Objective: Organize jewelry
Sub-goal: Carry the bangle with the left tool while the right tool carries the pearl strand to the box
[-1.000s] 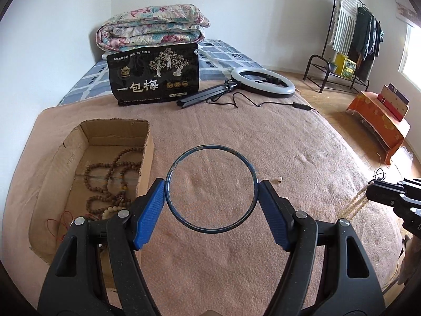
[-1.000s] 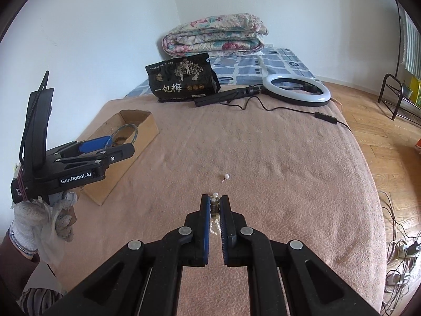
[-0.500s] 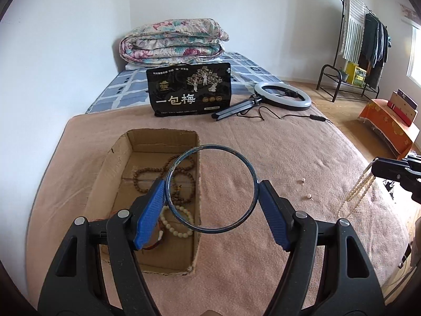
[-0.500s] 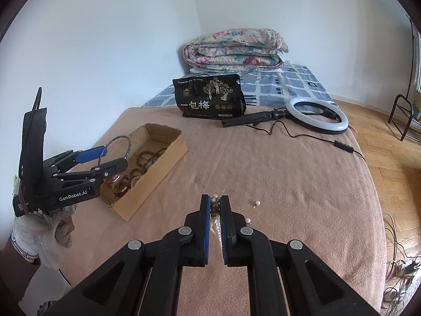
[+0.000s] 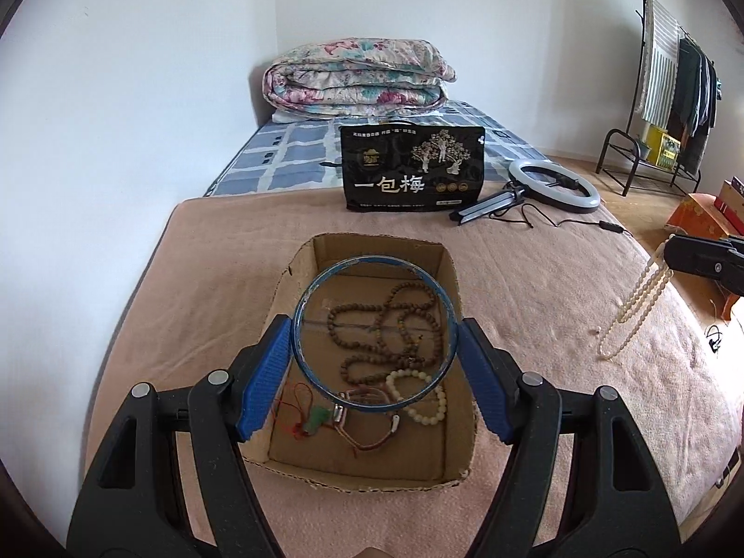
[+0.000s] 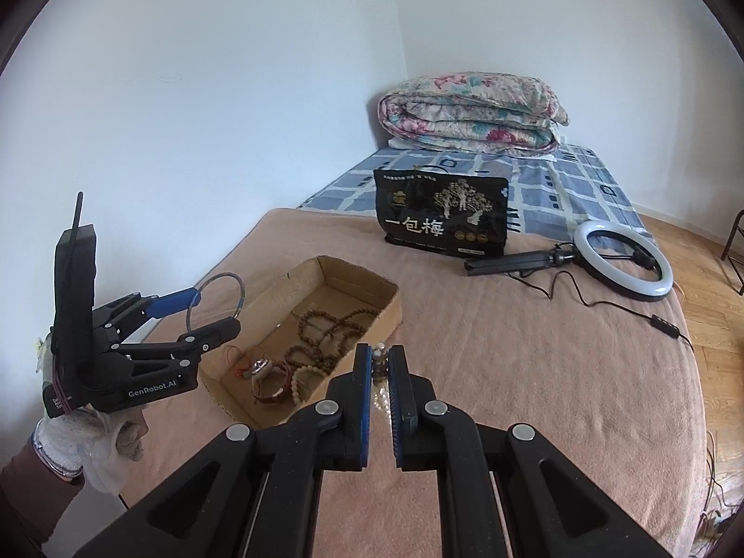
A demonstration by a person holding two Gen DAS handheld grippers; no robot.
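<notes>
Both grippers have swung toward the cardboard box (image 5: pixel 446 251) over the last second: a second ago the left wrist view had the box off to its left, and now the box sits straight ahead beneath the tool. In that view the left gripper (image 5: pixel 375 362) has its blue pads spread wide and pressed against opposite sides of a thin blue hoop bangle (image 5: pixel 325 279), which it holds upright above the box. Seen through the ring and around it, the box floor carries a long brown bead strand (image 5: pixel 395 325), a cream bead bracelet (image 5: pixel 421 402), a red cord with a green pendant (image 5: pixel 316 418) and a watch-like band (image 5: pixel 372 437). The right gripper (image 6: pixel 380 372) is nearly closed, its jaws pinching a string of pale pearls (image 6: pixel 379 362); from the left wrist view the pearl strand (image 5: pixel 637 311) hangs in a loop down toward the pink blanket (image 5: pixel 534 307), well apart from the box, with a small loose bead (image 5: pixel 596 331) lying on the blanket beside it. Behind the box stand a black snack bag (image 5: pixel 411 169), a ring light (image 5: pixel 553 186) on its folded stand, and a folded floral quilt (image 5: pixel 358 79). A white-gloved hand (image 6: pixel 93 441) grips the left tool's handle.
</notes>
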